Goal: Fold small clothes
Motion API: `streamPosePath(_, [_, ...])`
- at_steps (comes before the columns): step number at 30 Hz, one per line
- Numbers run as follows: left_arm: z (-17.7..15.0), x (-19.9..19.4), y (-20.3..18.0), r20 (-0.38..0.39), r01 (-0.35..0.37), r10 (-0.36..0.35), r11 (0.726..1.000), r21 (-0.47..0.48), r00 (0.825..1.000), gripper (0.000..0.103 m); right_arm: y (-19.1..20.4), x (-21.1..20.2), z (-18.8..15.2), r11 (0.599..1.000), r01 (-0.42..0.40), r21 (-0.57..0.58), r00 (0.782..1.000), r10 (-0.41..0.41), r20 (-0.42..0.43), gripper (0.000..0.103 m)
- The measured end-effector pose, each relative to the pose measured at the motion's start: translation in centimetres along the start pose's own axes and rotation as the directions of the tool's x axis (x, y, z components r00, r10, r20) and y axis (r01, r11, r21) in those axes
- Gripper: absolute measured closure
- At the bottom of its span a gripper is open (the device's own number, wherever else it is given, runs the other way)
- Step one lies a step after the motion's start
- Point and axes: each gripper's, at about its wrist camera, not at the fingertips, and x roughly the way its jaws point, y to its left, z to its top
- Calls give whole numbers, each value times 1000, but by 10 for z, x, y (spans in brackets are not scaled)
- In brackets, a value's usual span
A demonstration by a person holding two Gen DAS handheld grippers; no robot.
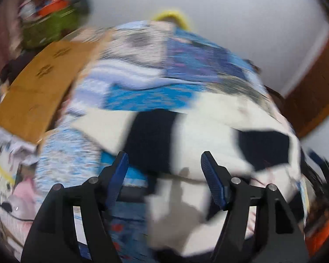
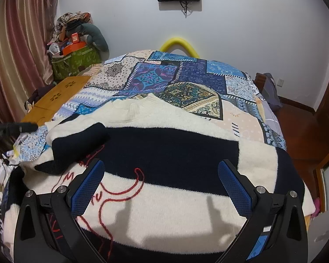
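Note:
A cream and navy striped sweater (image 2: 164, 197) with red stitched lines lies spread on the patchwork bedspread (image 2: 175, 81). Its left sleeve (image 2: 76, 142) is folded in over the body. My right gripper (image 2: 161, 175) hovers open and empty above the sweater's lower part. In the blurred left wrist view the sweater (image 1: 208, 135) shows ahead, and my left gripper (image 1: 164, 166) is open and empty above its edge. The left gripper's tip also shows in the right wrist view (image 2: 22, 127), left of the sweater.
A wooden board (image 2: 59, 96) lies at the bed's left edge, with a green bag (image 2: 76, 62) piled with clutter behind it. A yellow arch (image 2: 178, 43) stands at the bed's far end. A curtain (image 2: 15, 43) hangs at left. Wooden floor (image 2: 307, 135) is at right.

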Motion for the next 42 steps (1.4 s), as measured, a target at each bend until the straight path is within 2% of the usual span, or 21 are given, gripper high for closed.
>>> streamPosePath(2, [6, 18, 23, -52, -18, 14, 997, -79, 999, 35, 1, 0, 0, 1000, 3, -5, 1000, -3, 1, 0])
streamPosePath(4, [7, 42, 46, -110, 19, -41, 981, -191, 993, 35, 1, -1, -1, 1000, 9, -10, 1000, -9, 3, 0])
streamPosePath(6, [5, 62, 61, -142, 78, -123, 954, -289, 982, 36, 1, -1, -1, 1000, 13, -14, 1000, -13, 2, 0])
streamPosePath(8, [4, 79, 64, -154, 105, -166, 933, -344, 974, 40, -1, 1, -2, 1000, 23, -14, 1000, -23, -1, 0])
streamPosePath(10, [4, 92, 69, -164, 117, -194, 913, -391, 967, 52, -2, 1, -2, 999, 29, -12, 1000, -29, -4, 0])
streamPosePath(11, [6, 96, 70, -157, 126, -204, 906, -403, 966, 70, -3, 1, -2, 999, 32, -11, 999, -33, -6, 0])
streamPosePath(12, [8, 98, 70, -152, 117, -193, 907, -405, 969, 97, -4, 1, -2, 999, 35, -11, 999, -35, -6, 0])
streamPosePath(15, [22, 93, 60, -133, 67, -119, 937, -341, 984, 96, -7, 0, -3, 999, 45, -10, 999, -46, -4, 0])
streamPosePath(19, [43, 58, 16, -32, 32, -37, 989, -146, 999, 96, -11, -6, -3, 998, 56, -4, 998, -56, 8, 0])
streamPosePath(21, [48, 29, -20, 42, 36, -35, 999, -31, 999, 96, -14, -8, -3, 998, 64, -2, 998, -64, 16, 0])
streamPosePath(23, [51, 3, -55, 101, 61, -67, 996, 68, 993, 96, -16, -12, -3, 998, 69, 1, 997, -69, 25, 0])
streamPosePath(26, [50, -28, -115, 151, 113, -144, 973, 201, 978, 96, -19, -18, -3, 998, 70, 7, 997, -70, 39, 0])
streamPosePath(28, [45, -39, -156, 153, 151, -200, 947, 285, 968, 96, -21, -22, -4, 997, 73, 12, 996, -74, 47, 0])
streamPosePath(31, [29, -40, -210, 112, 203, -265, 898, 389, 958, 96, -27, -30, -5, 997, 75, 18, 996, -76, 52, 0])
streamPosePath(34, [9, -27, -253, 33, 238, -286, 849, 472, 958, 96, -34, -40, -10, 996, 89, 16, 994, -90, 57, 0])
streamPosePath(37, [-10, -15, -276, -57, 286, -299, 814, 506, 953, 96, -43, -47, -15, 994, 103, 17, 993, -104, 53, 0])
streamPosePath(40, [-20, -15, -281, -108, 326, -316, 802, 499, 943, 92, -50, -52, -21, 993, 112, 22, 992, -113, 48, 0])
streamPosePath(42, [-24, -25, -276, -100, 331, -326, 804, 494, 940, 79, -54, -54, -24, 993, 114, 27, 992, -115, 42, 0])
